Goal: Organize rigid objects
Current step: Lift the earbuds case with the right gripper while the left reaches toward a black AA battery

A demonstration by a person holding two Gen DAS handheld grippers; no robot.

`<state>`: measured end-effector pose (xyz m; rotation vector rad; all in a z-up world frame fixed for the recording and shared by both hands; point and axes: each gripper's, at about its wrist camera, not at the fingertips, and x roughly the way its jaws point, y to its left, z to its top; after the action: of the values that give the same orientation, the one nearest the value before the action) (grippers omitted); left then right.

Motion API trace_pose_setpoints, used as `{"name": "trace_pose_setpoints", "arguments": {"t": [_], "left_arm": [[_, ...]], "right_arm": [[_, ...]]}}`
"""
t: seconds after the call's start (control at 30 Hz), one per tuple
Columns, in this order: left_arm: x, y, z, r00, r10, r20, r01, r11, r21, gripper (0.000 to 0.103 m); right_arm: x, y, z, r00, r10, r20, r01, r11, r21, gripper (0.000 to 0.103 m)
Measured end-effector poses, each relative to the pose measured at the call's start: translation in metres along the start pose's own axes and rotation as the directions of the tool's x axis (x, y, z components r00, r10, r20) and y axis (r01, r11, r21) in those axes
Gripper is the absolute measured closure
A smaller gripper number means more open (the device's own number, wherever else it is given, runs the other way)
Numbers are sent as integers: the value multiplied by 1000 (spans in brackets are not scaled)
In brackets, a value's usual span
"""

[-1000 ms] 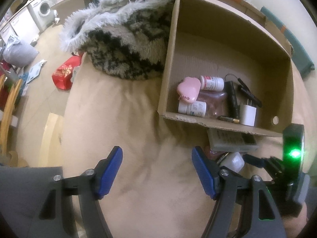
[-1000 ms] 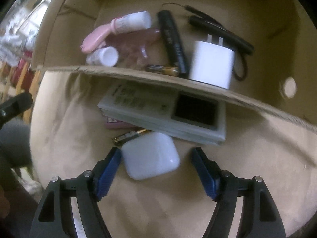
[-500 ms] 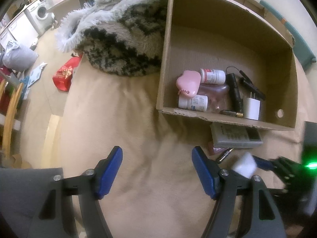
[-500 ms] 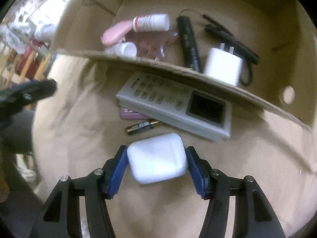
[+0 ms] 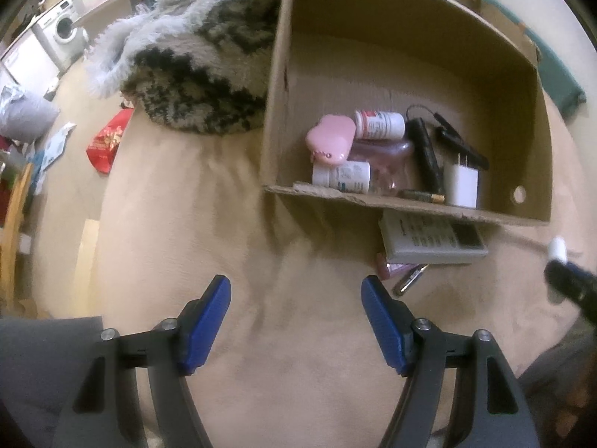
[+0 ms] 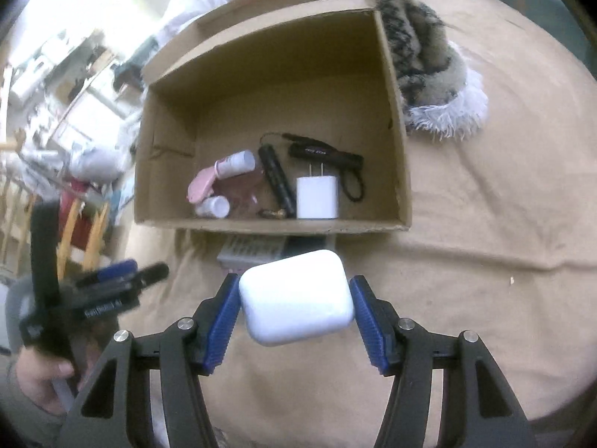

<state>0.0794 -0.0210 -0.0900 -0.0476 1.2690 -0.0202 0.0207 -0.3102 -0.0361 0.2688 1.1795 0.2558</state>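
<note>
In the left wrist view the left gripper (image 5: 294, 321) hangs with jaws open and empty over the beige bedcover (image 5: 179, 224); the brown cardboard box (image 5: 530, 119) lies ahead to the right; in the right wrist view the right gripper (image 6: 294, 310) has its jaws closed on the white rounded plastic case (image 6: 296, 297), long axis across the jaws, the box straight ahead and lower.
</note>
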Motion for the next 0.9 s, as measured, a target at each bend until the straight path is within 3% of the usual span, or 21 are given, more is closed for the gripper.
{"name": "trace_pose_setpoints", "arguments": {"t": [0.23,0.33,0.43,0.5,0.7,0.9], "left_arm": [[19,-28,-7,999,-23,-22,26,994,105,33],[35,-43,-8,996,-61,-64,68,992,107,33],[47,-63,-10,996,-54,-73,62,992,112,33],[55,-72,-11,994,-55,-92,64,993,95,33],[71,-87,-10,995,19,-96,-22,999,-28,33],[78,-97,-7,990,92,-109,-108,982,-153,32]], "right_arm": [[1,-1,3,1000,-6,10,6,1000,16,40],[5,-2,4,1000,-3,7,2,1000,27,40],[4,-5,6,1000,5,13,-6,999,32,40],[4,-6,5,1000,9,11,-9,999,38,40],[6,-11,8,1000,21,6,-22,998,61,40],[8,-10,11,999,37,1,-37,997,63,40]]}}
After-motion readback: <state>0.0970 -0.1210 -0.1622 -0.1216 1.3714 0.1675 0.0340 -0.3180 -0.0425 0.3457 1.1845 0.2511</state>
